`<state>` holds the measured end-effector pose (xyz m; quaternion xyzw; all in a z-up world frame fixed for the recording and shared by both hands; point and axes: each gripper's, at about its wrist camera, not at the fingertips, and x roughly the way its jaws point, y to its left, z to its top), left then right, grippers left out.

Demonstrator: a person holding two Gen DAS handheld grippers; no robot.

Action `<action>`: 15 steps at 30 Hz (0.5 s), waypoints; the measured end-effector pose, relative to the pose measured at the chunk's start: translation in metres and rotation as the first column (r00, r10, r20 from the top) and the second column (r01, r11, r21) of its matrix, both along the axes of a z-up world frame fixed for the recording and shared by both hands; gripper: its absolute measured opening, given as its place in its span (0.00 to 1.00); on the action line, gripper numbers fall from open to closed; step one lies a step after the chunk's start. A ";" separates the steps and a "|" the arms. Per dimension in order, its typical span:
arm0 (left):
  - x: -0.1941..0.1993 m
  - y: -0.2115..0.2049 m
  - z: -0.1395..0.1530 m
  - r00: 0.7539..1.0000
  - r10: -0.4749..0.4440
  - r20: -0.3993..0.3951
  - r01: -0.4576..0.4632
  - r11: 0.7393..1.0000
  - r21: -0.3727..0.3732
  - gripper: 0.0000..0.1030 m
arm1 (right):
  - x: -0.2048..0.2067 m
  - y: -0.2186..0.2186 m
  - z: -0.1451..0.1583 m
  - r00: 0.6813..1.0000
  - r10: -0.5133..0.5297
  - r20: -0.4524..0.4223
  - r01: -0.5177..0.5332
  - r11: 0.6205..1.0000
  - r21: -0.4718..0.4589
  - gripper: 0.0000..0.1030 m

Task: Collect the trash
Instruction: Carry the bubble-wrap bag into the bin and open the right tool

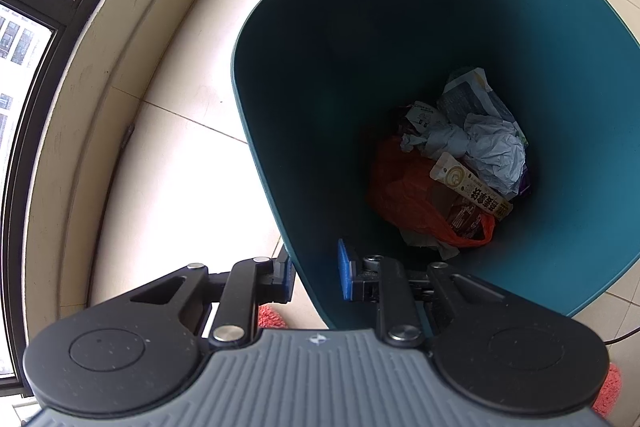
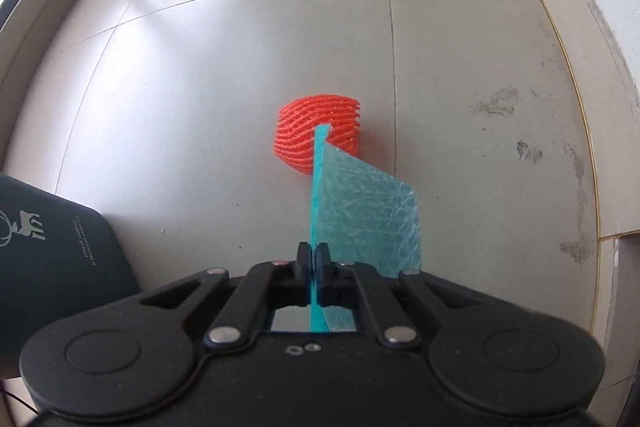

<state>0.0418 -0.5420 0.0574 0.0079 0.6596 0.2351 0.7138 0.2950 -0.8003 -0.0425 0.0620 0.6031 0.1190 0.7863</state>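
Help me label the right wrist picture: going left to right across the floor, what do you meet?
Dark green bin → orange foam net → teal sheet pinched in the right gripper → raised ledge.

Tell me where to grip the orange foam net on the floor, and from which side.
Pinch the orange foam net at its upper rim wall, coming from above: it lies as an open, soft mesh sleeve on the tile floor, so one wall should fit between the jaws.

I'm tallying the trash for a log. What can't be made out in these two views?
- Left wrist view: the bin floor is buried under crumpled paper and an orange bag.
- Left wrist view: pink items at the bottom edge, hidden by the left tool.
- Right wrist view: the orange foam net is partly covered by the teal sheet in the right tool.
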 end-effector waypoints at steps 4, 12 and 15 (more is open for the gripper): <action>0.000 0.005 0.000 1.000 0.019 -0.003 -0.019 0.999 -0.026 0.20 | -0.006 0.040 0.066 0.979 0.152 0.139 -0.158 0.987 0.035 0.01; -0.005 0.014 -0.001 0.997 0.075 -0.007 -0.075 0.991 -0.110 0.19 | -0.023 0.129 0.172 0.852 0.412 0.323 -0.469 0.875 0.120 0.01; -0.007 0.014 -0.001 0.997 0.078 0.003 -0.077 0.990 -0.121 0.19 | -0.030 0.162 0.193 0.806 0.478 0.348 -0.550 0.822 0.145 0.01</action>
